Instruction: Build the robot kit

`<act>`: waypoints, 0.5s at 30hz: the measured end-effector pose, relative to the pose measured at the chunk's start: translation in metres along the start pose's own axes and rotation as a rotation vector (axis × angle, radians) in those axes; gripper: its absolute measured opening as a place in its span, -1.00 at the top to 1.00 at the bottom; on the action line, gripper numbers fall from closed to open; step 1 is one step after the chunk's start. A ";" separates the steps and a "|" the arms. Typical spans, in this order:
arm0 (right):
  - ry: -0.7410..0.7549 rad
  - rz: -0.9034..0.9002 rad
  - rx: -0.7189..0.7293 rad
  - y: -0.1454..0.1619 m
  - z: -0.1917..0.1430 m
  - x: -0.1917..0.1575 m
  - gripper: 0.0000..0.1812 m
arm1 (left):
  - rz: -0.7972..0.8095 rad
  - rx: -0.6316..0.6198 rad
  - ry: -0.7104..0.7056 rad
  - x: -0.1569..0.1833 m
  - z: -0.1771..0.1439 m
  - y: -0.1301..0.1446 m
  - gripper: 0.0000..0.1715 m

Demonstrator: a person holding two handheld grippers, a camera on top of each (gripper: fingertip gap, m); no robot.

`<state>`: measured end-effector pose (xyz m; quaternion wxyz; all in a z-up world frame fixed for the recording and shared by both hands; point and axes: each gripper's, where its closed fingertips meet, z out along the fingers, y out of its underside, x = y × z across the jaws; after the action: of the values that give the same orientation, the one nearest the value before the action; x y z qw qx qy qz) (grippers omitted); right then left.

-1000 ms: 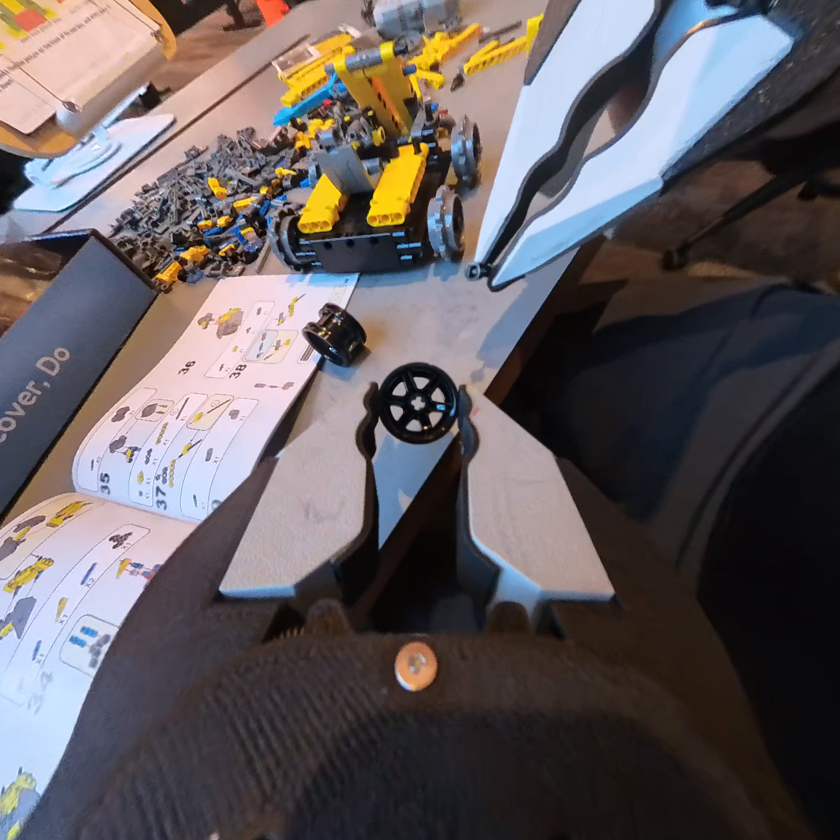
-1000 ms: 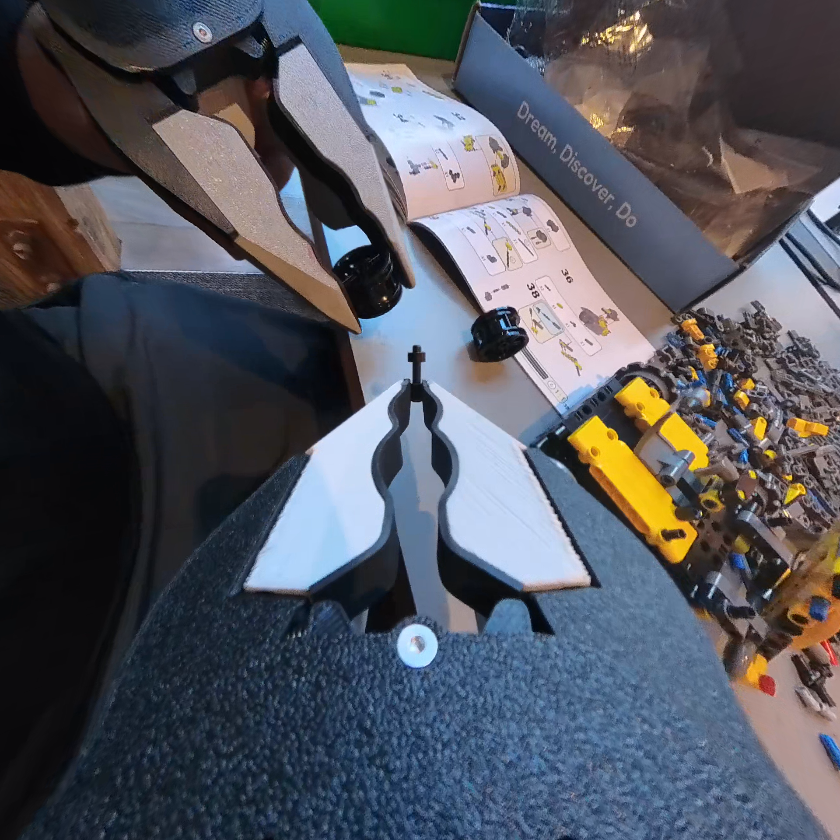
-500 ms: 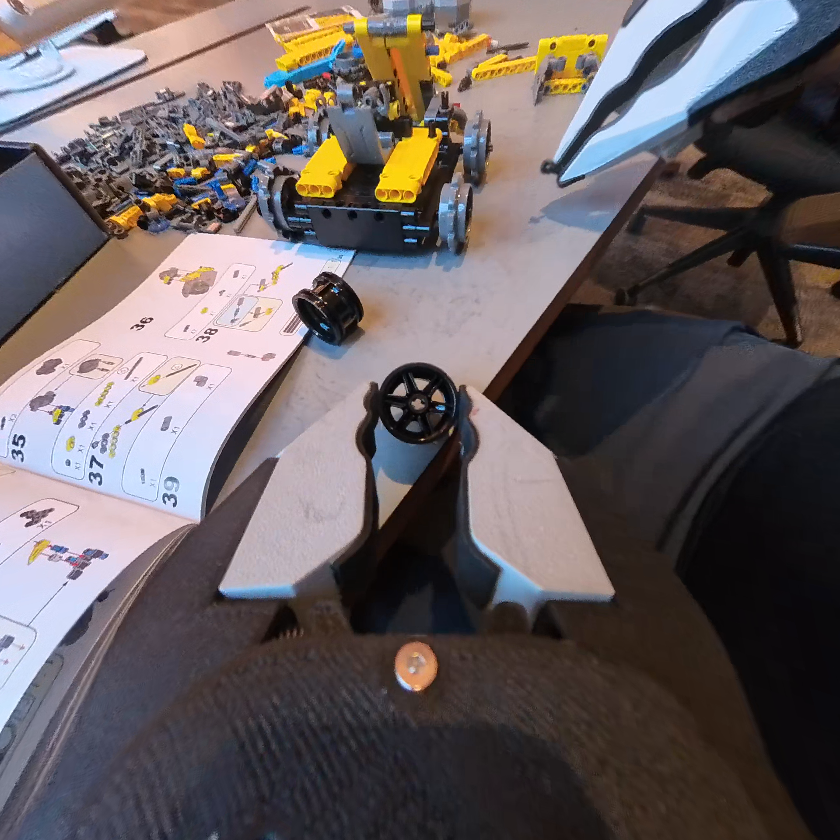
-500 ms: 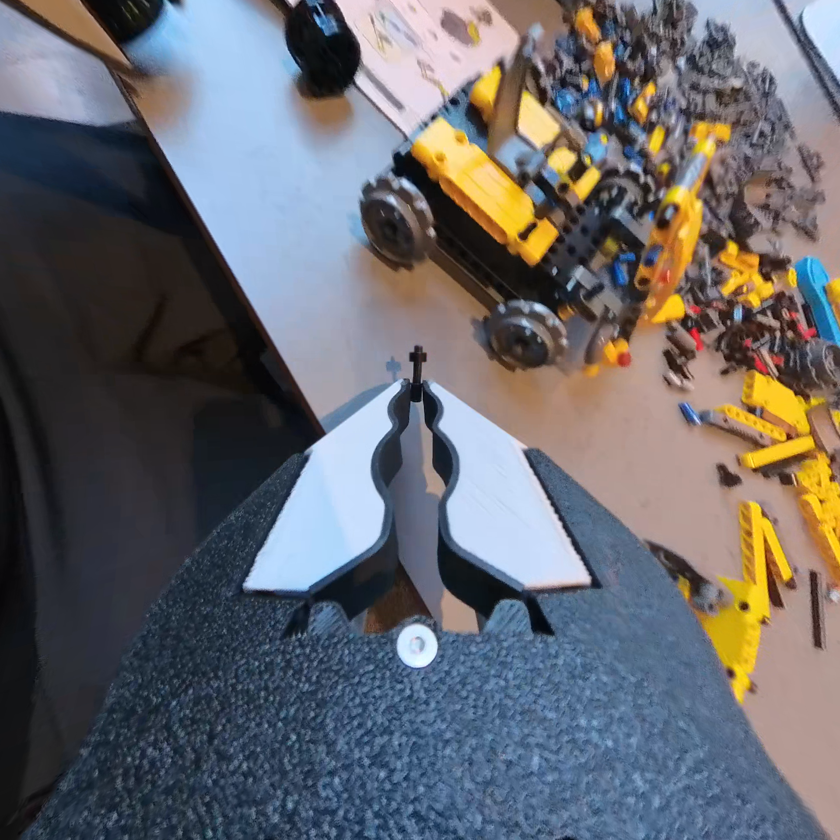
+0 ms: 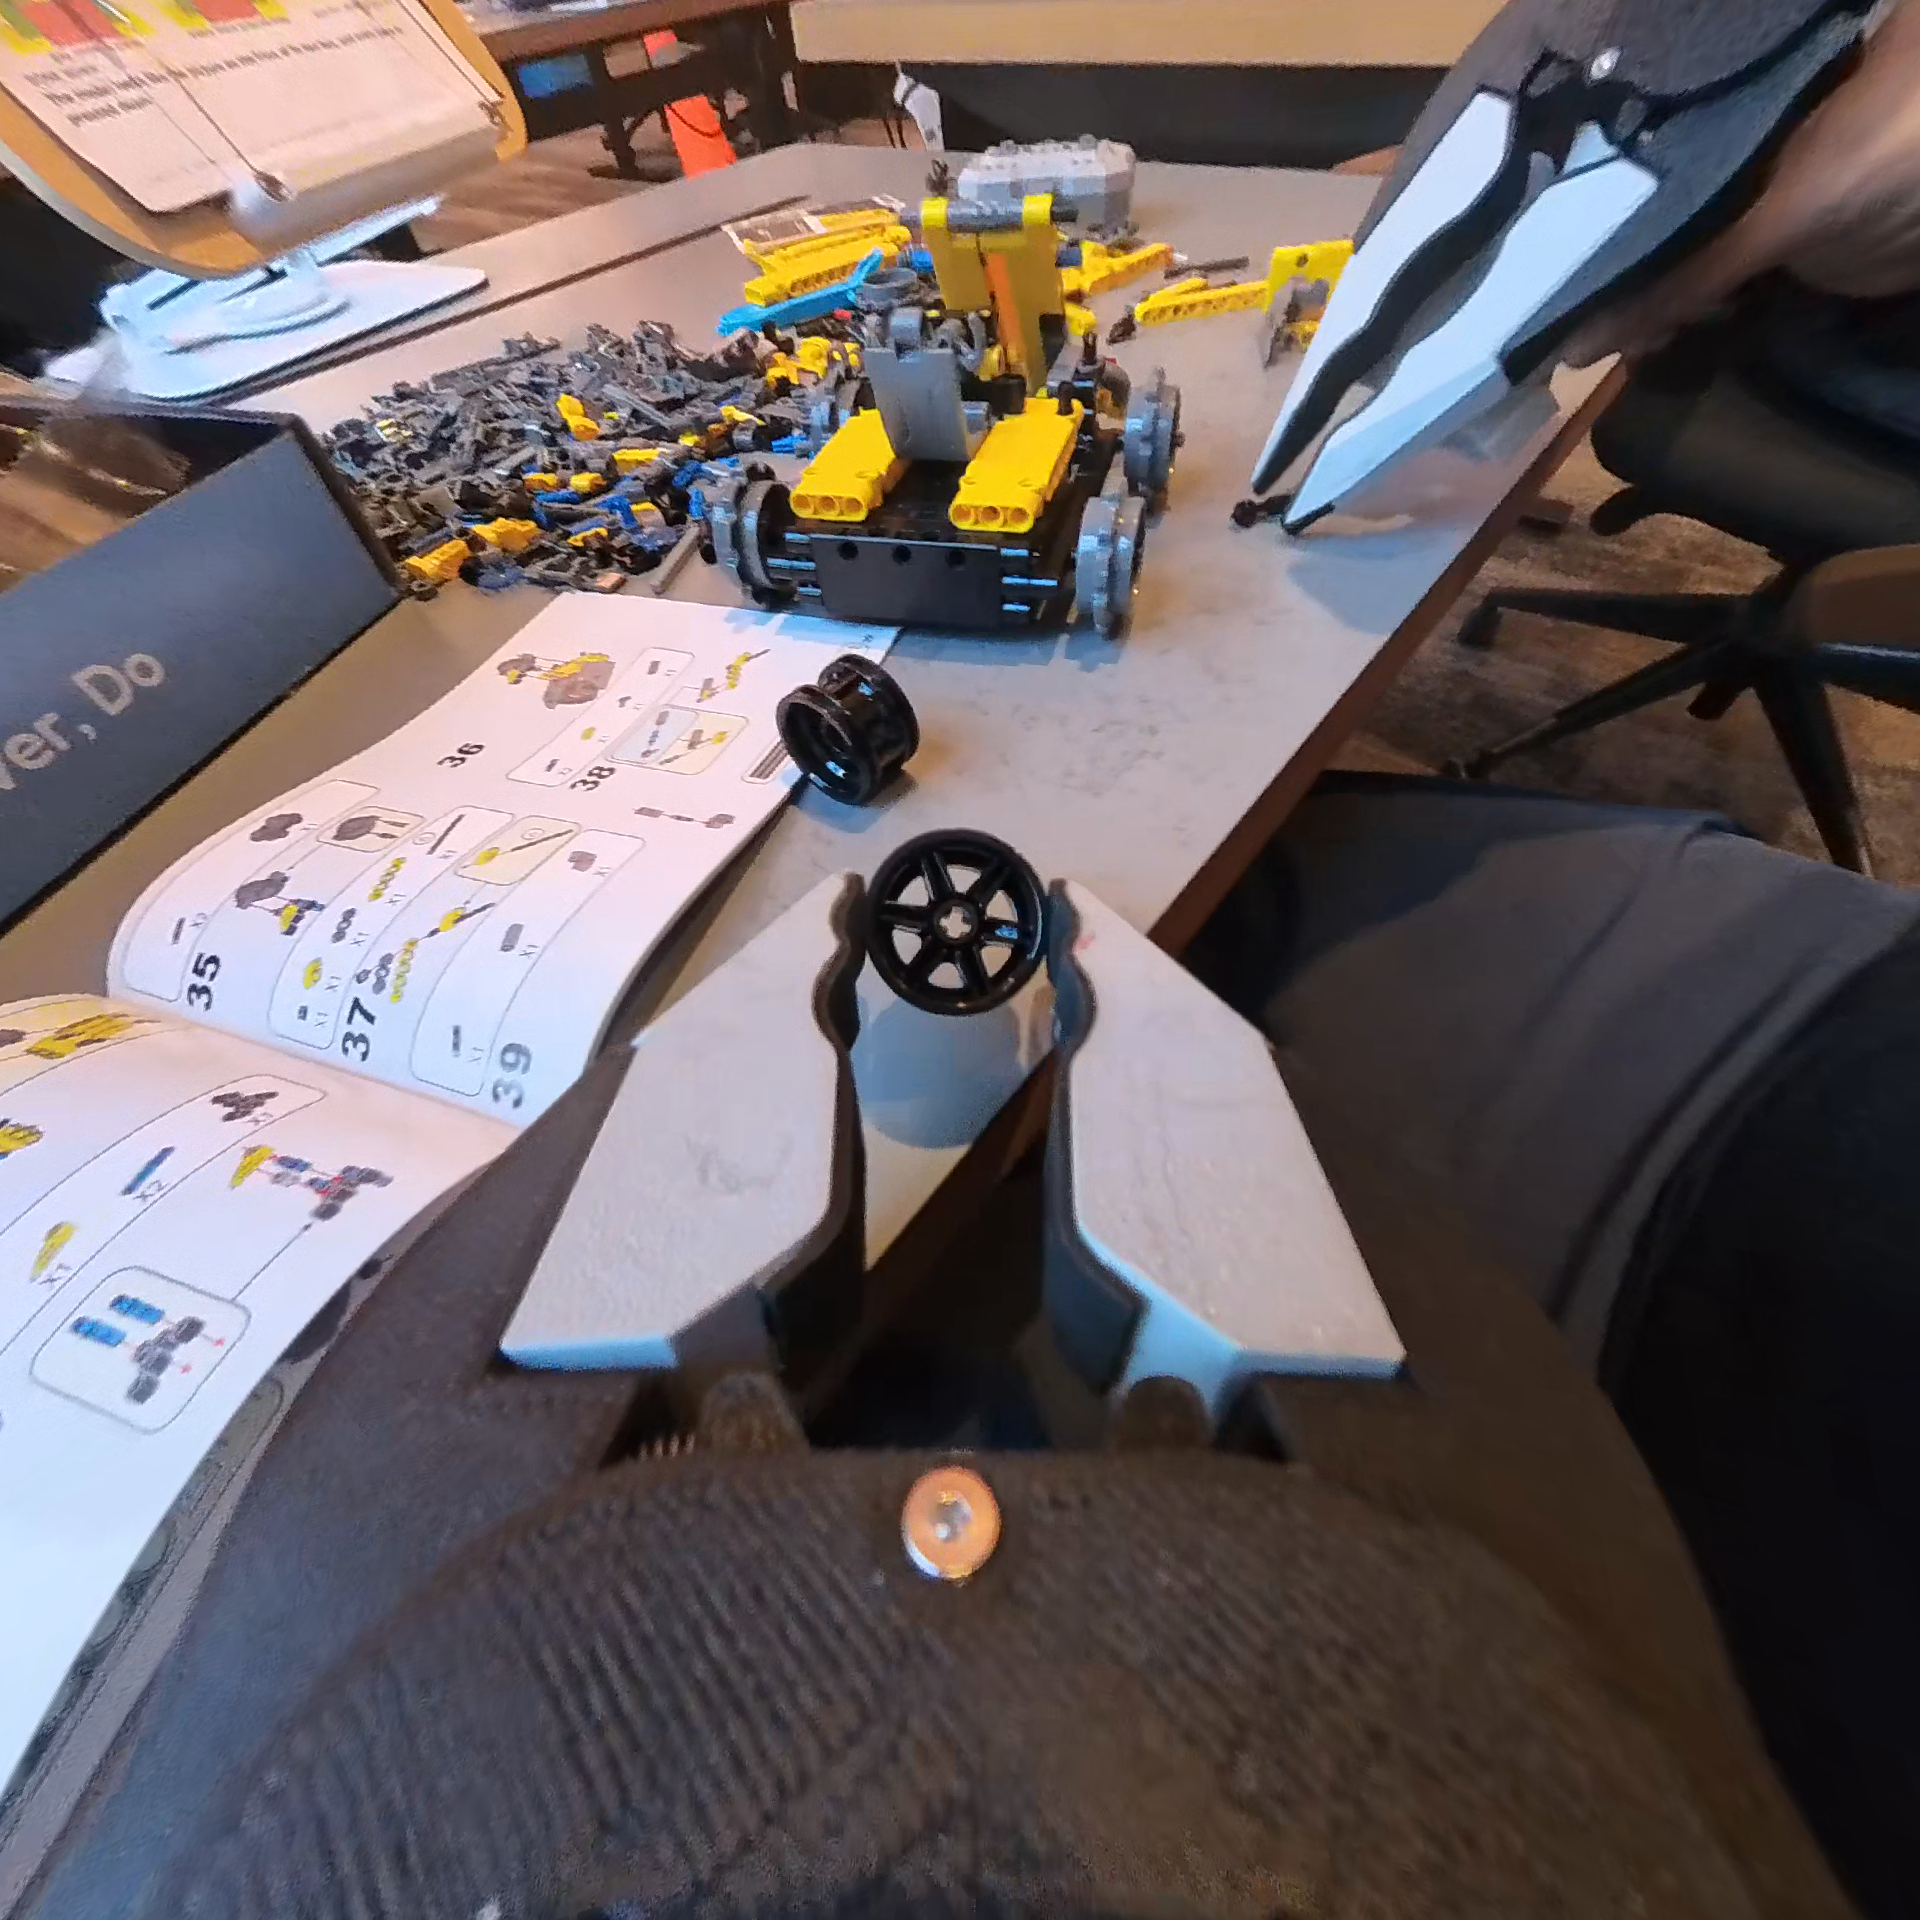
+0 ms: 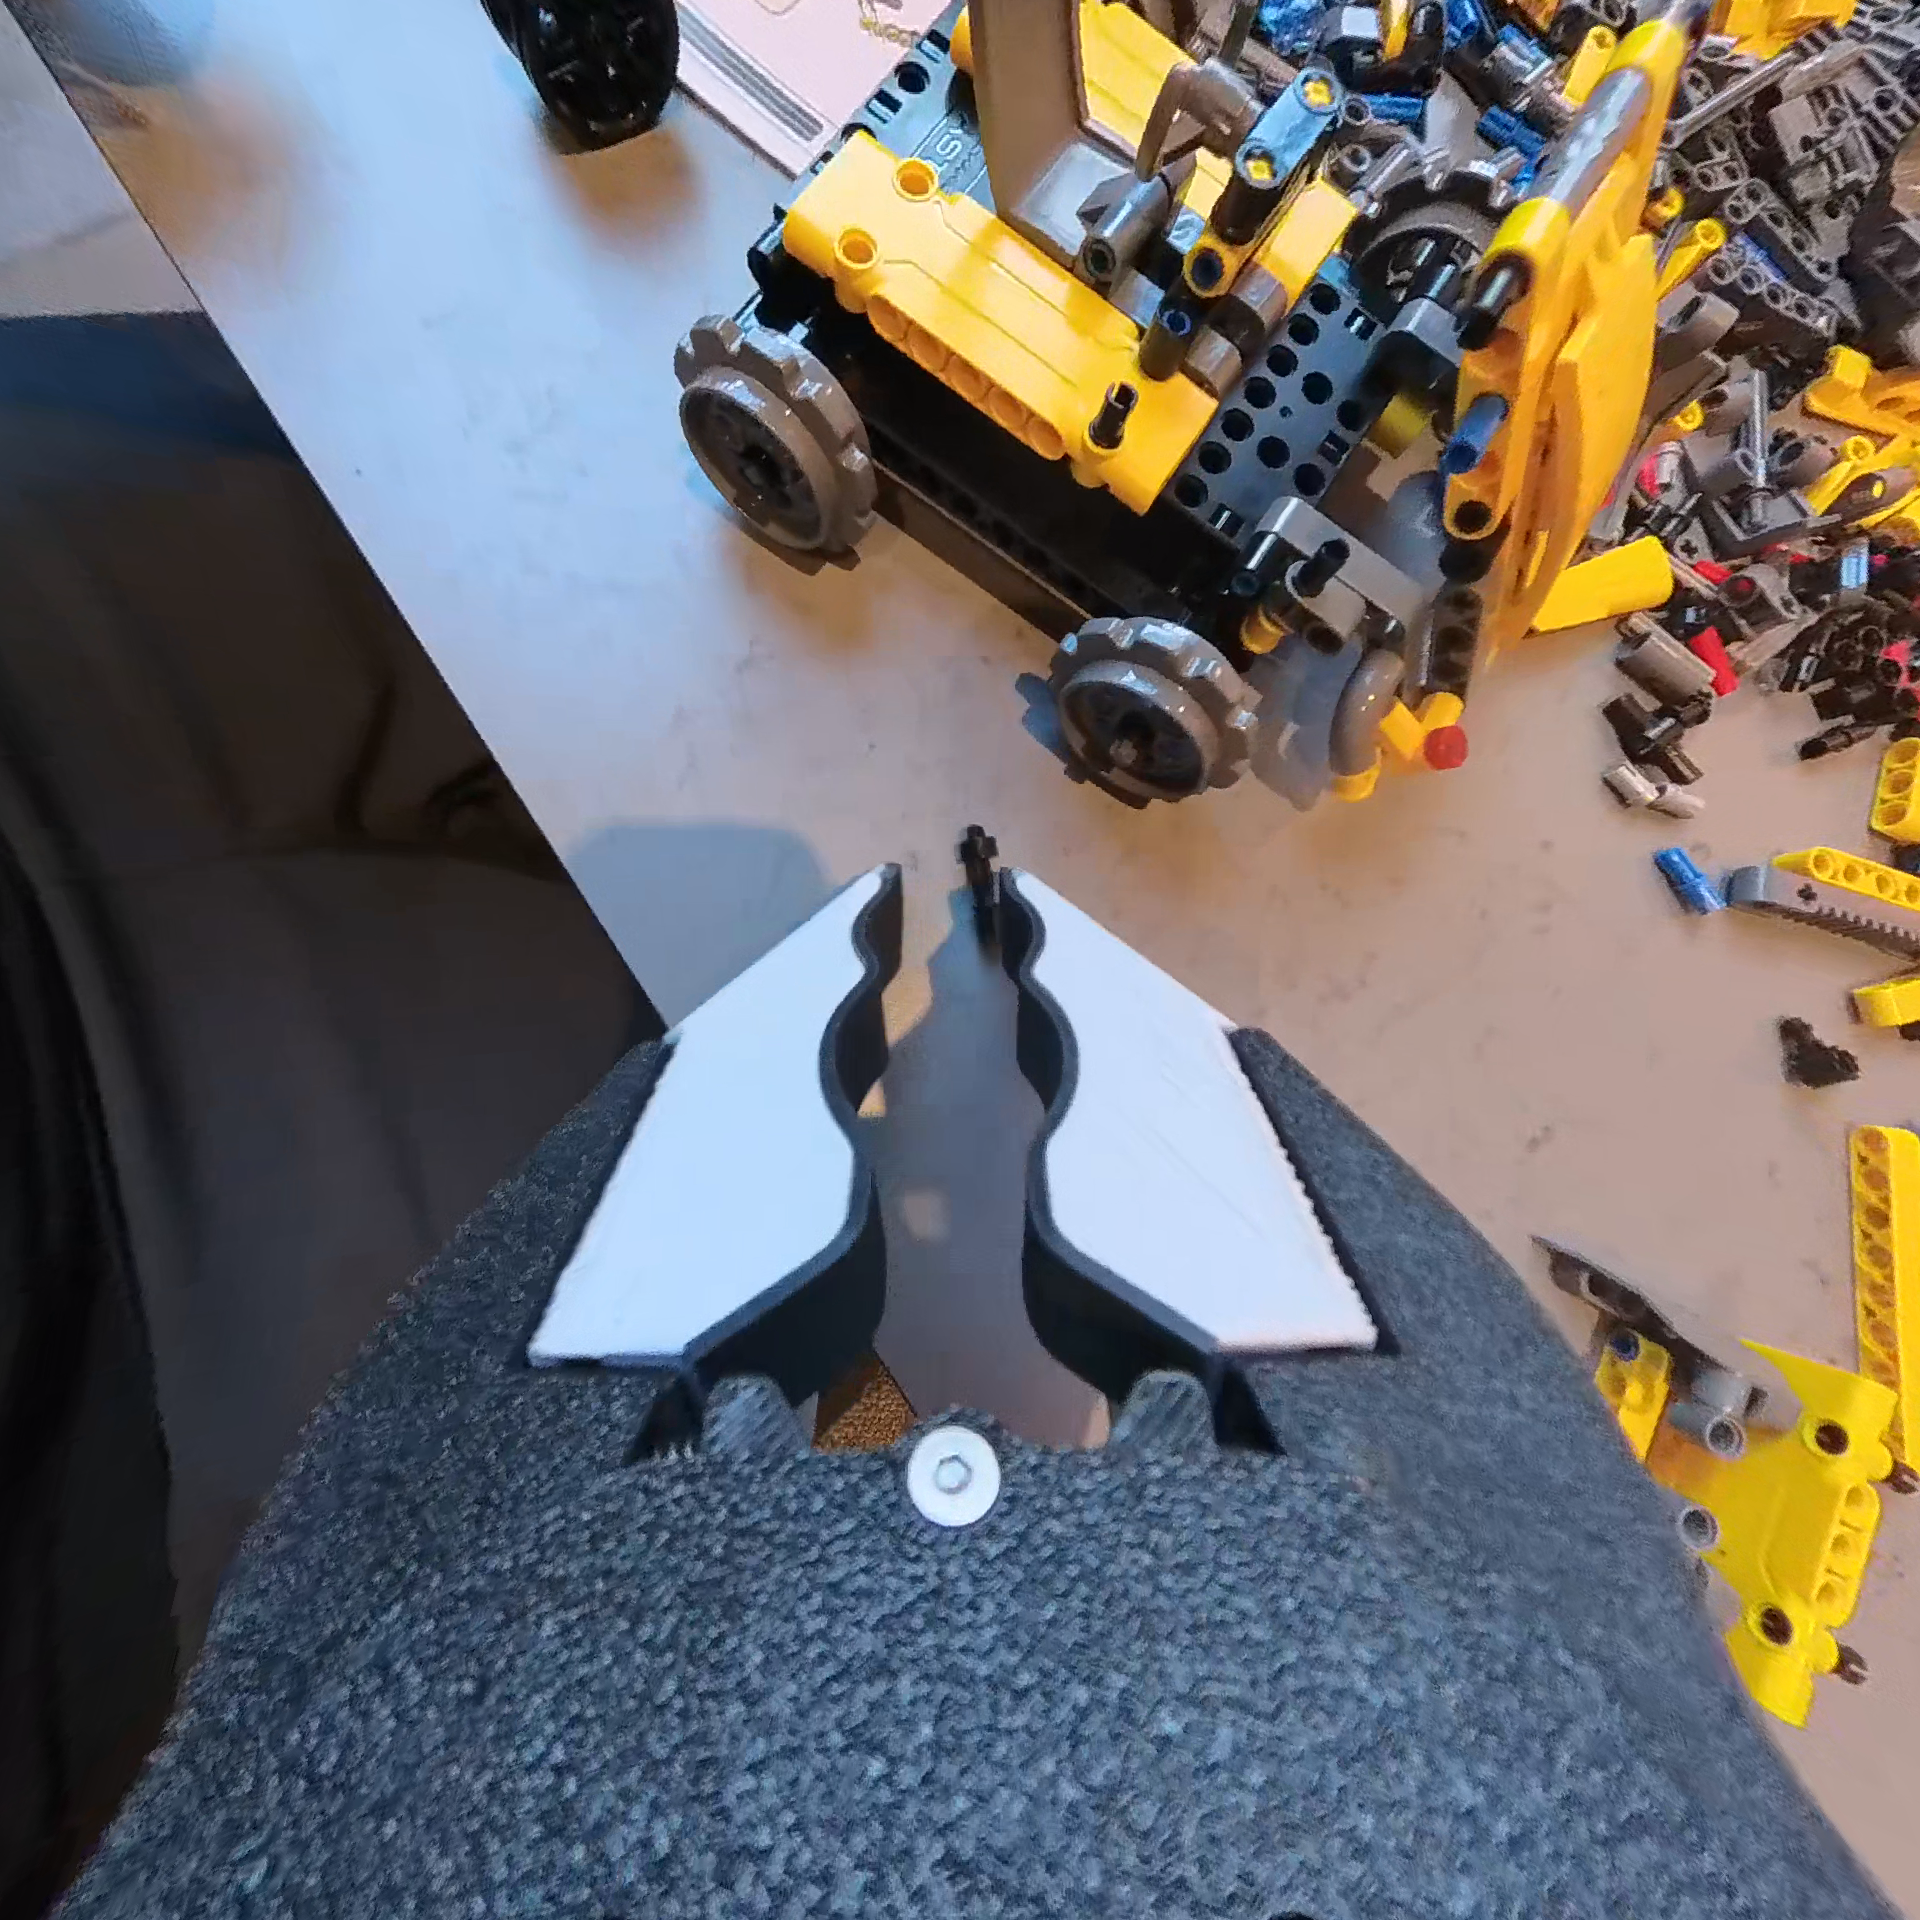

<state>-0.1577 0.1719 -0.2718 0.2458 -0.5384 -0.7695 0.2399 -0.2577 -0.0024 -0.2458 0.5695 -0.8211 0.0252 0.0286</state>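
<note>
My left gripper [image 5: 954, 920] is shut on a black spoked wheel [image 5: 956, 935], held just above the table's near edge beside the open instruction booklet [image 5: 416, 883]. A second black wheel [image 5: 847, 727] lies loose by the booklet's corner and also shows in the right wrist view [image 6: 592, 62]. My right gripper [image 6: 951, 883] is low over the table near the yellow and black brick vehicle [image 6: 1091, 416], jaws slightly apart. A small black pin [image 6: 977, 873] rests against its right finger only. The left wrist view shows this gripper [image 5: 1276, 507] with the pin [image 5: 1250, 509] at its tips.
A pile of loose grey, yellow and blue parts [image 5: 540, 447] lies behind the vehicle [image 5: 935, 499]. Yellow beams [image 6: 1881, 1299] lie at the right. A dark box [image 5: 156, 644] stands at the left. The table edge [image 5: 1351, 717] runs close by, with a person's leg [image 5: 1558, 1091] and a chair base [image 5: 1714, 644] beyond. The tips of one gripper are about 20 cm away from the tips of the other.
My right gripper has moved away from the left one to the table beside the vehicle, come down, and opened its jaws off the pin. The left gripper keeps hold of the wheel.
</note>
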 end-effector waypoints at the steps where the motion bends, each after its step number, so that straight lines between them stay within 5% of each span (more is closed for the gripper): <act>1: -0.003 0.004 0.005 -0.001 -0.001 0.000 0.79 | -0.005 0.012 -0.003 -0.001 -0.001 -0.002 0.62; 8: -0.001 0.079 0.091 -0.007 -0.013 0.003 0.71 | 0.035 0.039 -0.001 0.006 -0.003 -0.008 0.62; 15: 0.067 0.158 0.333 -0.028 -0.039 0.008 0.67 | 0.157 0.108 -0.004 0.021 0.002 -0.019 0.62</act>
<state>-0.1556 0.1751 -0.2230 0.3375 -0.5568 -0.6657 0.3646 -0.2356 0.0061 -0.2302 0.6090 -0.7846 0.0899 0.0734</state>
